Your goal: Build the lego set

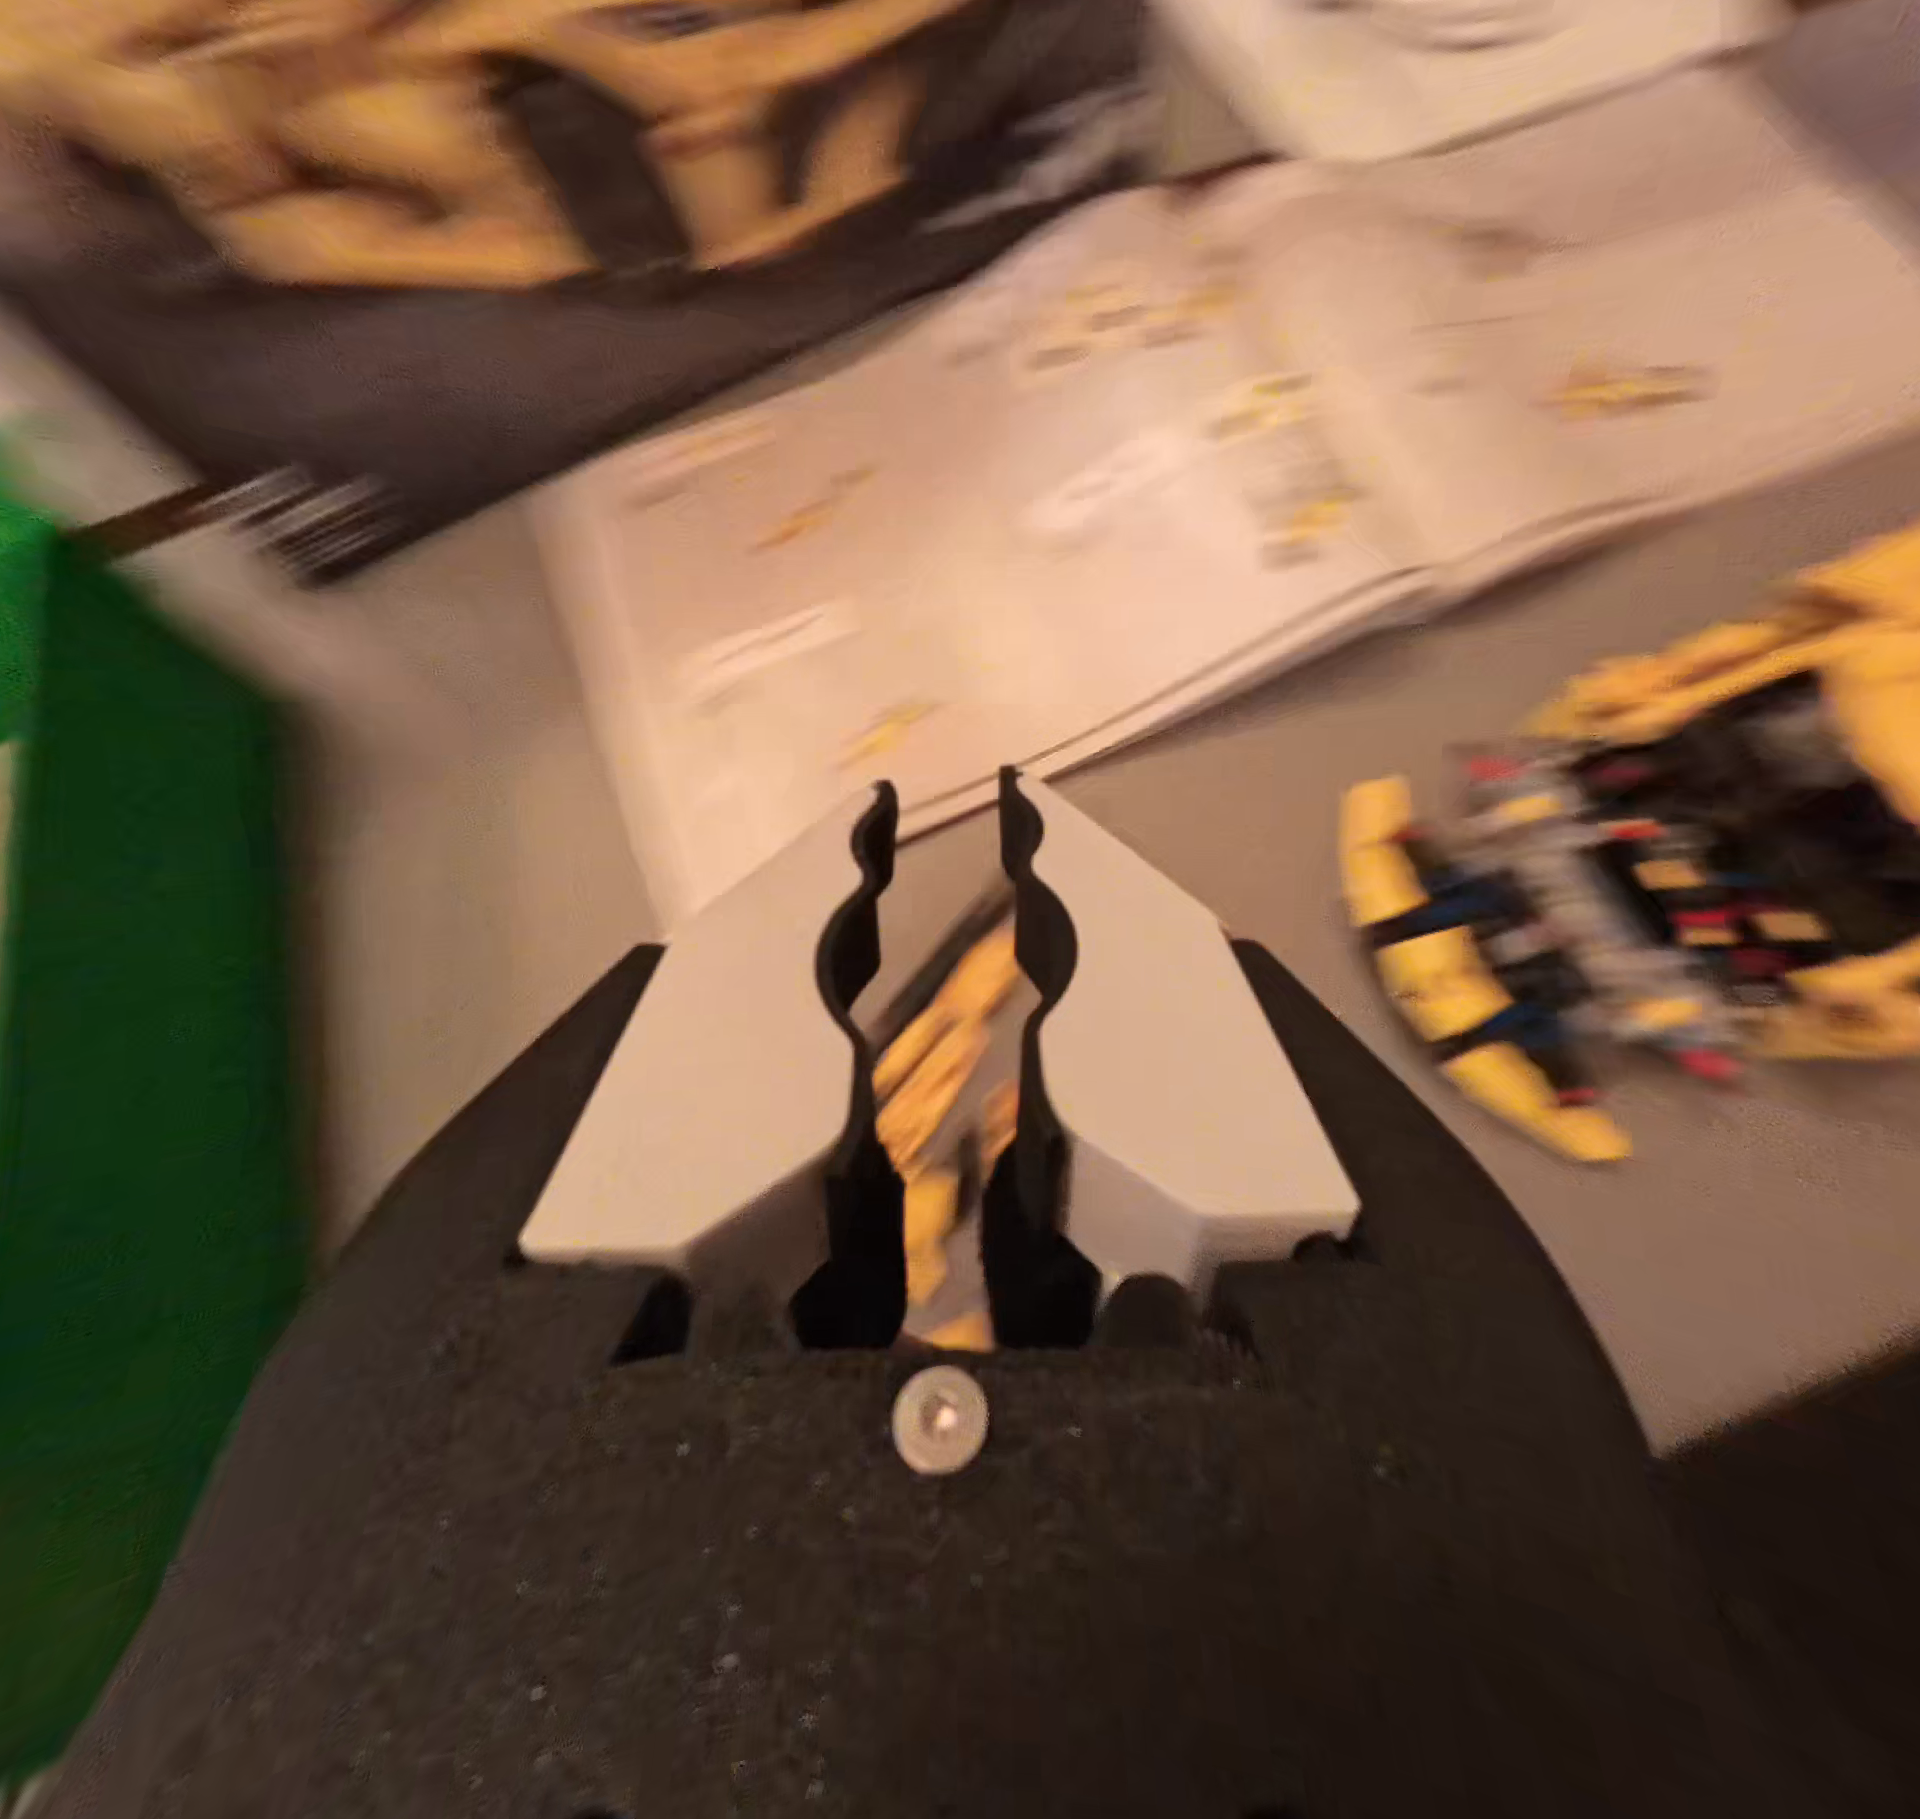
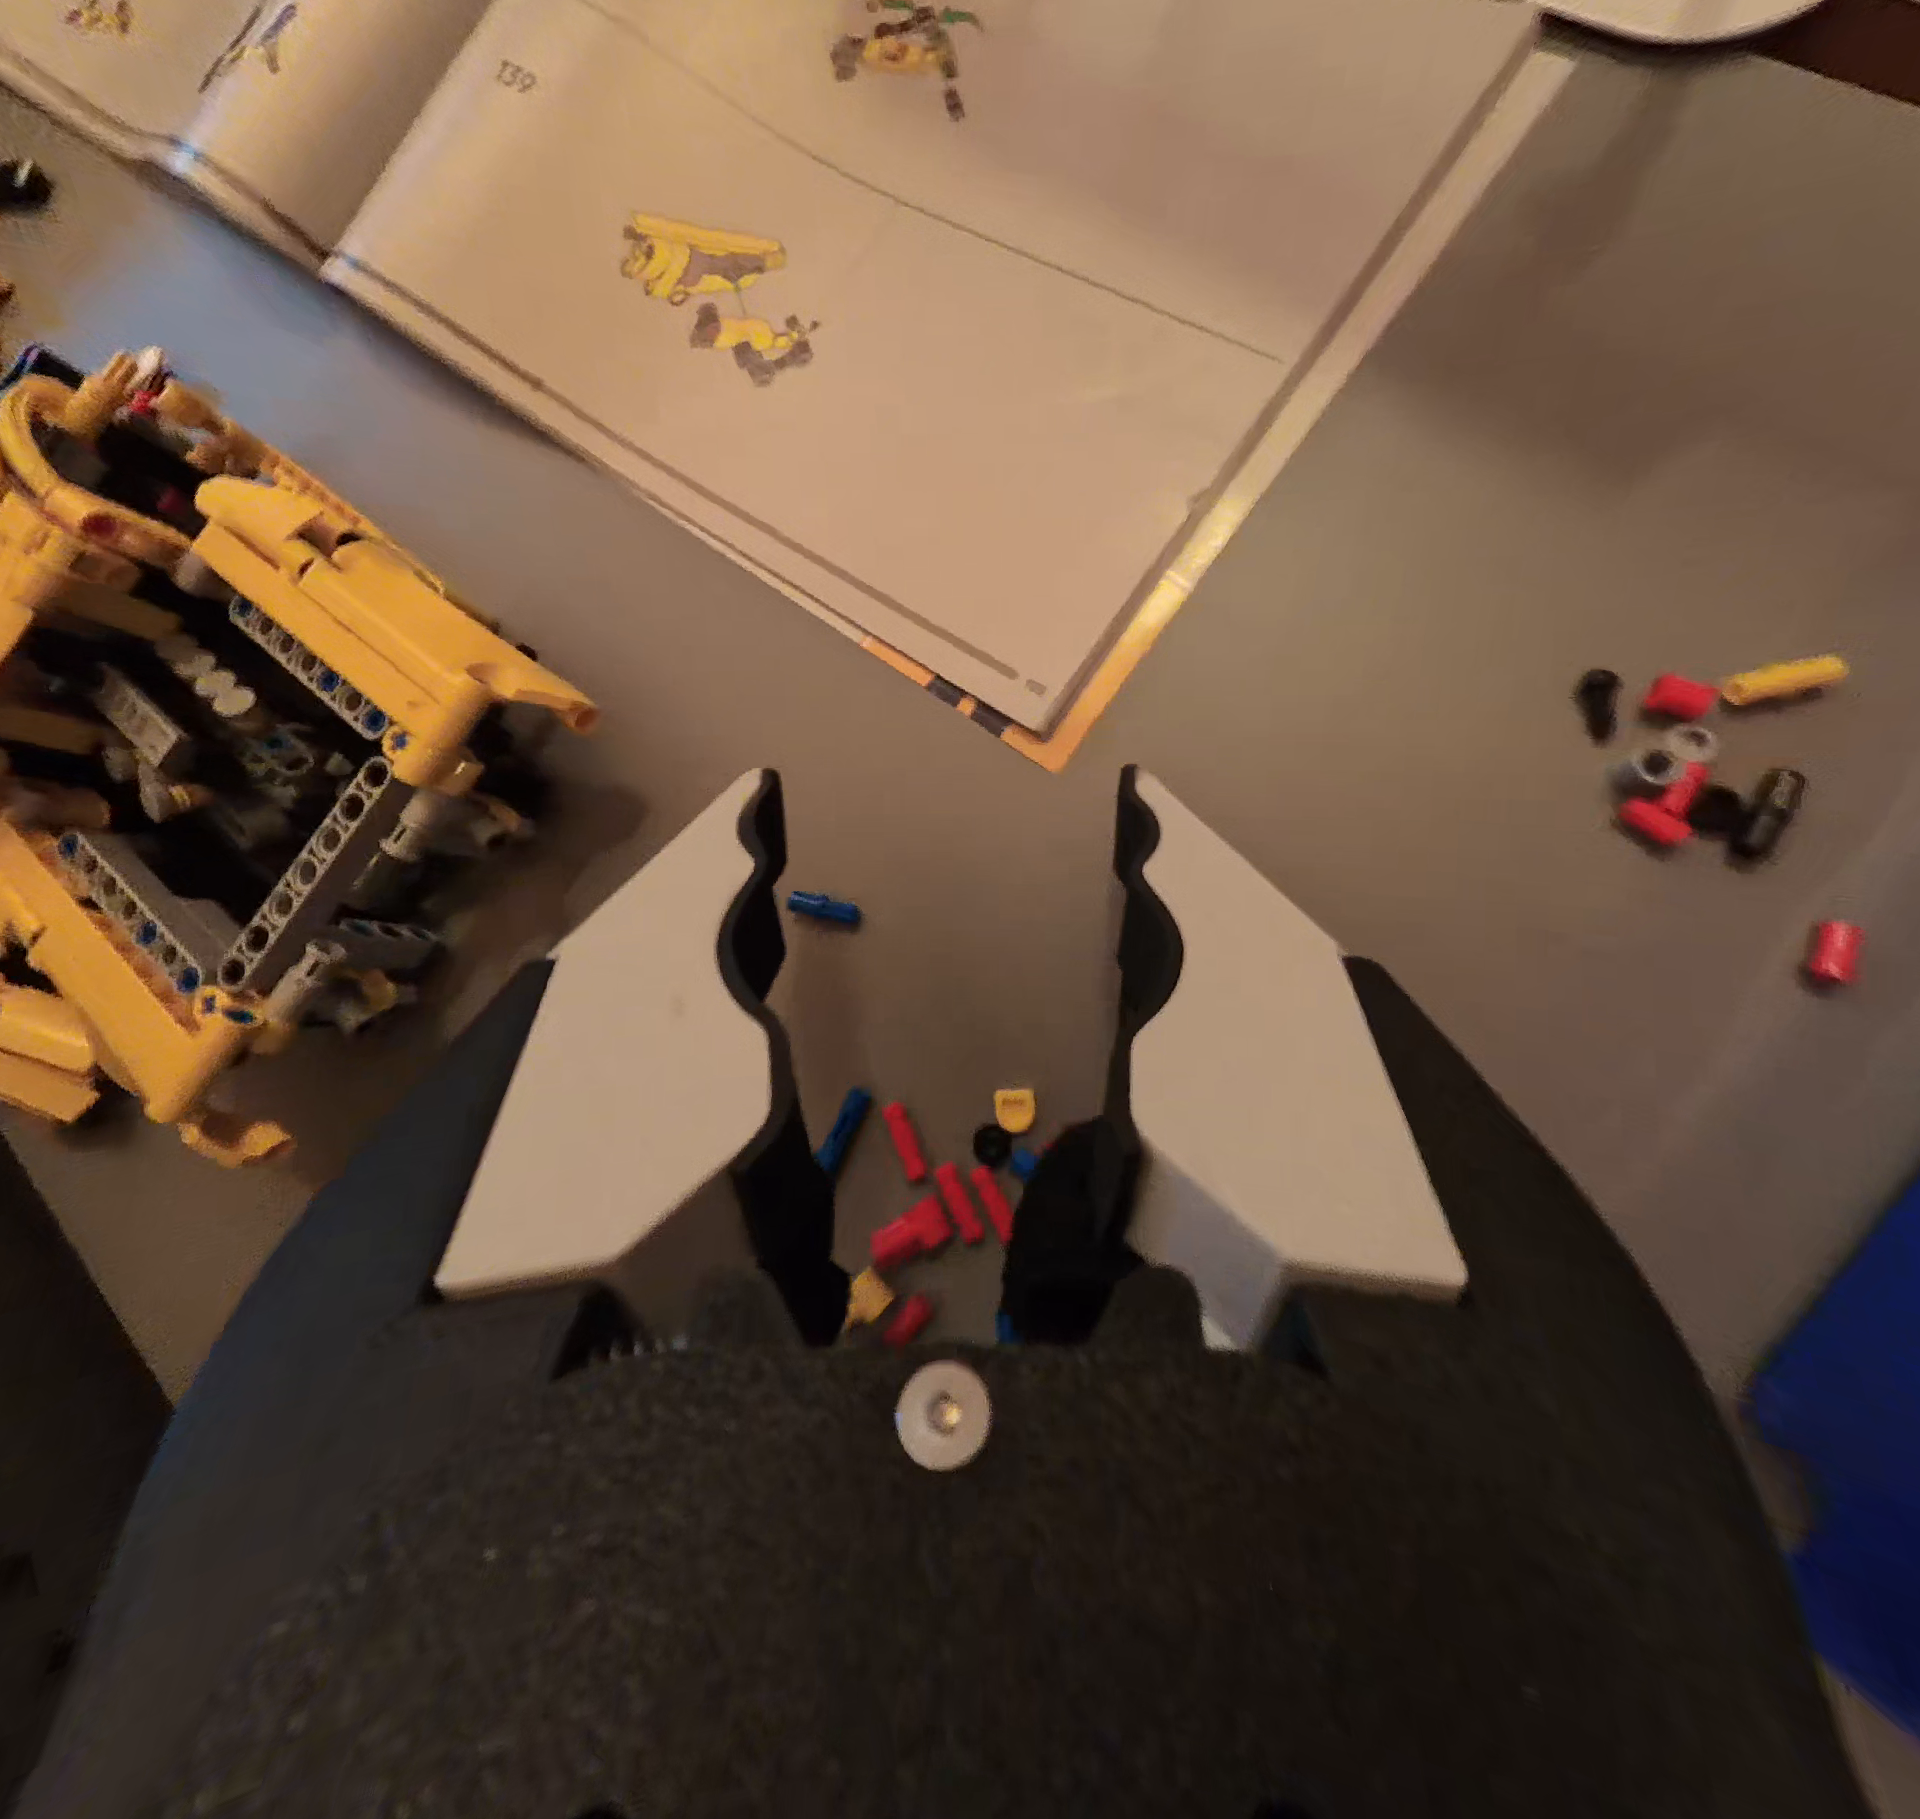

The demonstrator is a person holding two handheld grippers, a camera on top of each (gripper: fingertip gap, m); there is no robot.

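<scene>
The right gripper (image 2: 945,824), jaws apart and empty, hangs over loose pins (image 2: 940,1203) for picking; the left gripper (image 1: 940,813), nearly closed, holds nothing; the yellow model (image 2: 239,730) sits beside the open manual (image 2: 1039,419) for reference

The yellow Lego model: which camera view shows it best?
The right wrist view: the yellow Lego model is sharp there, its grey holed beams and frame clear. In the left wrist view it is blurred by motion, only yellow and dark patches.

The left hand-held gripper (image 1: 943,801) has its jaws narrowly parted; the right hand-held gripper (image 2: 948,795) gapes wide.
</scene>
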